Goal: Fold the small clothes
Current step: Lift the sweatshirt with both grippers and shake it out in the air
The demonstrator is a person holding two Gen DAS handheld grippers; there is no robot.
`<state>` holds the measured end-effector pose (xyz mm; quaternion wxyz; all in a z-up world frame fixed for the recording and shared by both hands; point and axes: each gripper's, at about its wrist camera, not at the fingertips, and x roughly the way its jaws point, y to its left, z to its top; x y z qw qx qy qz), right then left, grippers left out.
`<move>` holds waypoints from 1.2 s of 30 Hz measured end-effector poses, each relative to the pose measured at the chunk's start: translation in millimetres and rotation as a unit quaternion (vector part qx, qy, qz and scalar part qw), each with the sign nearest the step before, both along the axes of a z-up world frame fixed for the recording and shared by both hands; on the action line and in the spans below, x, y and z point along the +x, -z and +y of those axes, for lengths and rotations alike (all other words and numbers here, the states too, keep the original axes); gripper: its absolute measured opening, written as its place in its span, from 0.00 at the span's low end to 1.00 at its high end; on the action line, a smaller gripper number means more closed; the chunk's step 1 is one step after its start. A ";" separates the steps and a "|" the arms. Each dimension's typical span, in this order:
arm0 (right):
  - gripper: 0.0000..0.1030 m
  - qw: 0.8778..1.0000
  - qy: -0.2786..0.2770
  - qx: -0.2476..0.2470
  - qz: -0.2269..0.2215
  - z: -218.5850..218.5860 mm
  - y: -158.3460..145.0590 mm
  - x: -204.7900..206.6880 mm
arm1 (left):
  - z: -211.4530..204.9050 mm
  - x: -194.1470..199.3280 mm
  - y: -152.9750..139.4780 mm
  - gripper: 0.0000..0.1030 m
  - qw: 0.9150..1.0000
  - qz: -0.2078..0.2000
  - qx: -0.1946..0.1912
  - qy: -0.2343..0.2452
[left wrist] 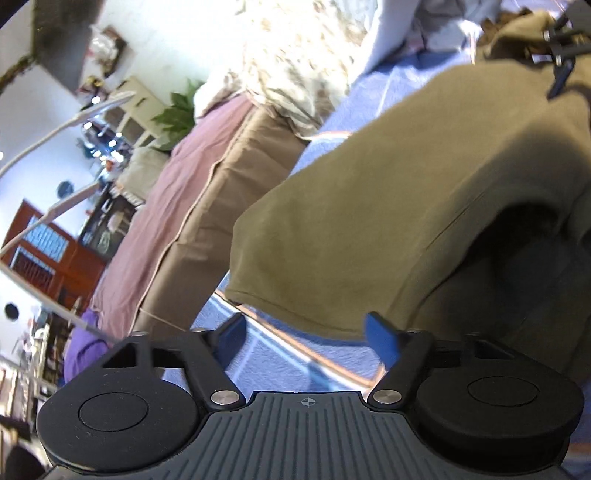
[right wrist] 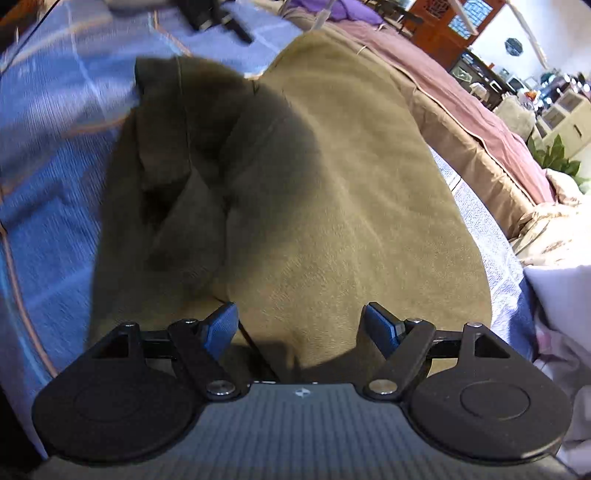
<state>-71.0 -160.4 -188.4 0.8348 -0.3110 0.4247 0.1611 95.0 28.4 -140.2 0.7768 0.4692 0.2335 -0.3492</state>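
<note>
An olive-green garment (left wrist: 388, 206) lies partly folded on the blue bedspread (left wrist: 280, 350), with a raised fold casting a dark hollow at the right. My left gripper (left wrist: 304, 334) is open, its blue pads just short of the garment's near hem. The right gripper (left wrist: 559, 55) shows at the far top right of this view, over the cloth. In the right wrist view the same garment (right wrist: 332, 206) fills the middle, folded over at the left. My right gripper (right wrist: 301, 326) is open just above the cloth, nothing between the pads. The left gripper (right wrist: 218, 16) shows at the top edge.
A brown and mauve quilt (left wrist: 192, 192) runs along the bed's side, also seen in the right wrist view (right wrist: 461, 110). A floral duvet (left wrist: 295, 55) and white pillow (left wrist: 391, 33) lie beyond. White cloth (right wrist: 561, 325) lies at right. Furniture and a plant (left wrist: 177, 110) stand past the bed.
</note>
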 end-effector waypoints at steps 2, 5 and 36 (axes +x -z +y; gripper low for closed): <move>0.77 1.000 0.003 -0.025 -0.007 3.9 6.5 3.4 | 7.5 27.9 12.4 1.00 0.999 0.043 0.018 -0.002; 0.70 0.999 0.030 -0.018 0.004 2.0 15.4 14.3 | 16.8 63.3 33.3 1.00 0.987 0.158 -0.003 -0.039; 0.11 0.887 0.218 0.317 -0.256 -74.9 -263.0 -118.5 | 67.1 -87.9 -225.3 0.49 0.858 0.152 -0.473 -0.131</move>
